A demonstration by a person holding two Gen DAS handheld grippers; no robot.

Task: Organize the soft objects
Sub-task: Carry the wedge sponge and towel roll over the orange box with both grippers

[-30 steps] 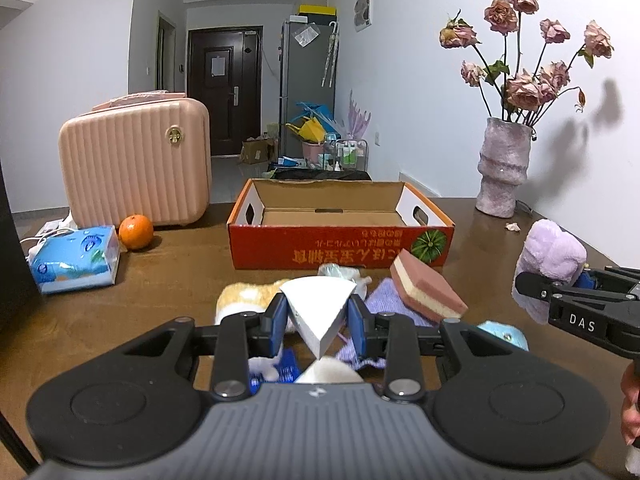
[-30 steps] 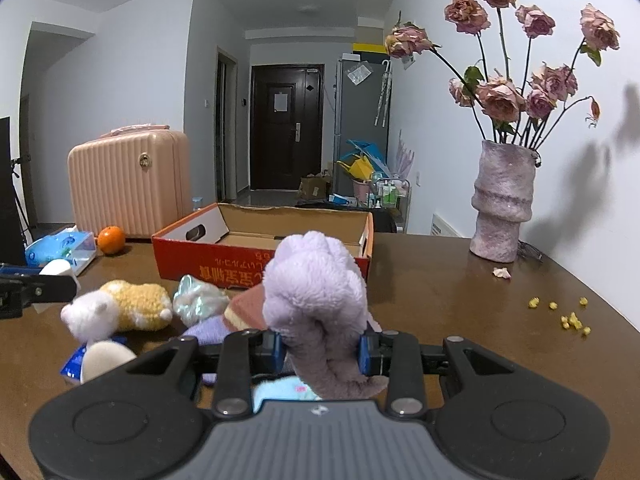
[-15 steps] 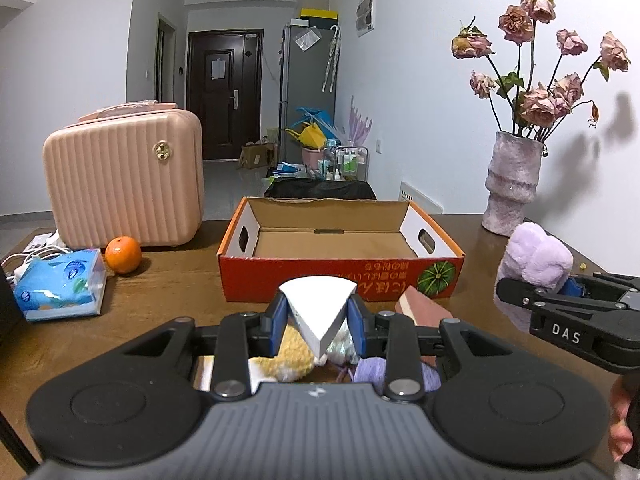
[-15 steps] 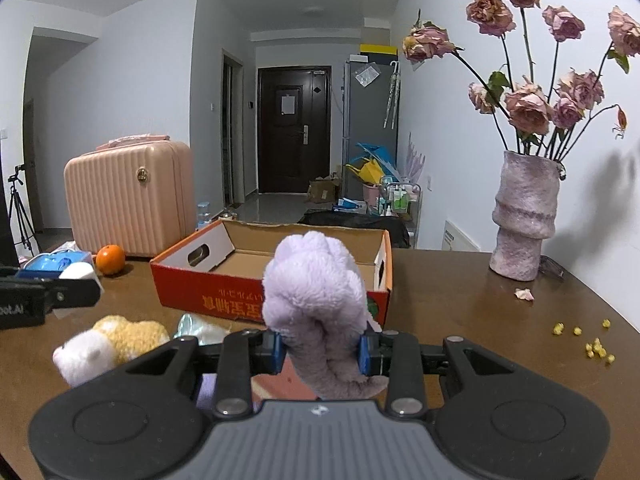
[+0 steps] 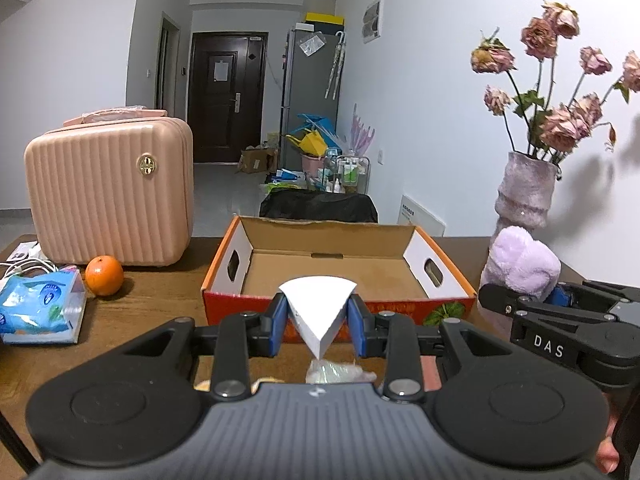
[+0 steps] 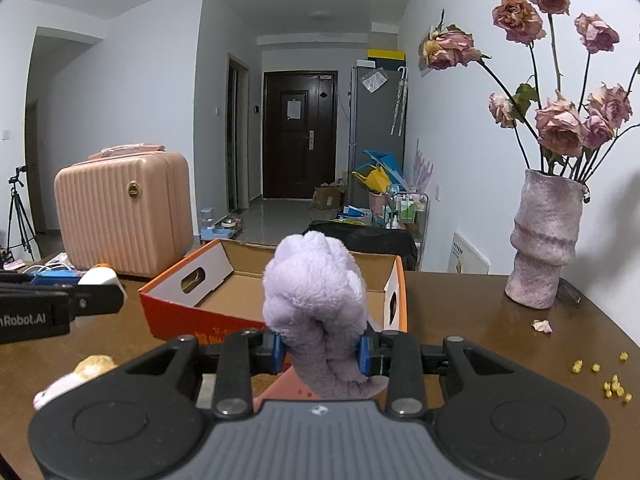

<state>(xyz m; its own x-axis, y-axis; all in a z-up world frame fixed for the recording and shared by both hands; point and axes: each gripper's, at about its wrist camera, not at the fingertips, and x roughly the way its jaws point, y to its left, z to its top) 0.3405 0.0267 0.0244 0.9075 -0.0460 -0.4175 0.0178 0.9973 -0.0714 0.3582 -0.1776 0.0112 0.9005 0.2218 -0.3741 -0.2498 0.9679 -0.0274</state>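
Grippers above the bench: left gripper (image 5: 318,330) clamps a white foam wedge (image 5: 318,312); right gripper (image 6: 320,350) clamps a lilac plush toy (image 6: 316,300). Orange cardboard box (image 5: 336,308) lies at 12 o'clock, just beyond both held pieces.

Black plastic two-finger grippers are seen, left (image 5: 318,322) and right (image 6: 320,350), with blue pads (image 5: 277,322), round silver screws, ribbed grey bodies and white lettering at 3 o'clock.
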